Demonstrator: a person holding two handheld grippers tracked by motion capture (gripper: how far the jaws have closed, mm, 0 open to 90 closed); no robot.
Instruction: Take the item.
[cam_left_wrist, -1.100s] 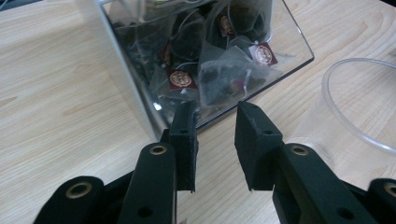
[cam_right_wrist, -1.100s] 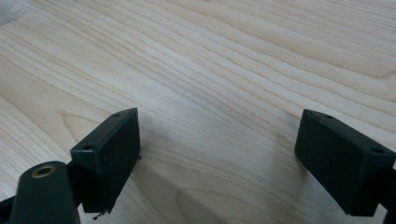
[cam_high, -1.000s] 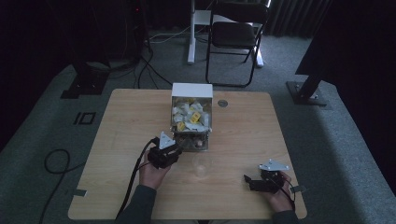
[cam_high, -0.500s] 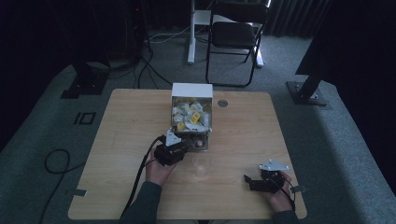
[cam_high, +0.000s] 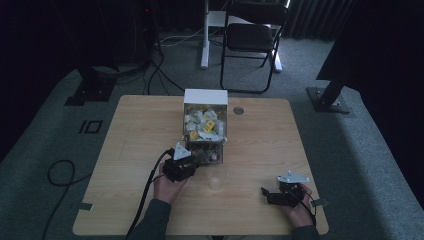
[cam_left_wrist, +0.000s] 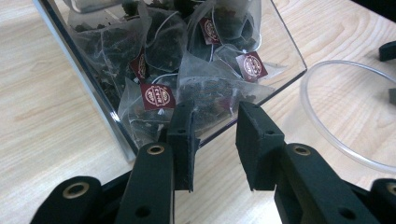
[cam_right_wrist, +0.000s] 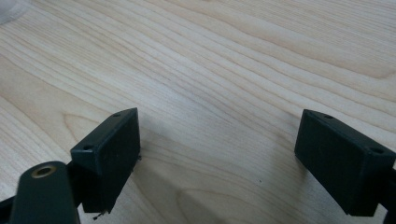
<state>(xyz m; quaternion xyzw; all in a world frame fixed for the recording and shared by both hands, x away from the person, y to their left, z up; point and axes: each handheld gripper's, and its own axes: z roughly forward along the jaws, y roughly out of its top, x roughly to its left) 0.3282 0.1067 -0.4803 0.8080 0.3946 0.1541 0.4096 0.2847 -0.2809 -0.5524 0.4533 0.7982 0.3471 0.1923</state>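
Left claw (cam_left_wrist: 215, 140) released at dispenser mouth. Tea bag (cam_left_wrist: 205, 95) light, soft, tearable; pinch mesh corner. Right claw (cam_right_wrist: 217, 158) released, idle on counter (cam_right_wrist: 233, 56).

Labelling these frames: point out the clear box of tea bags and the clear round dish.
clear box of tea bags (cam_left_wrist: 285, 56): left gripper view, transparent side wall.
clear round dish (cam_left_wrist: 345, 149): left gripper view, near rim.

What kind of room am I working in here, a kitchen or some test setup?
Likely a lab or studio test setup, not a kitchen: a bare wooden table on grey carpet, a folding chair behind it, stand bases and loose cables on the floor.
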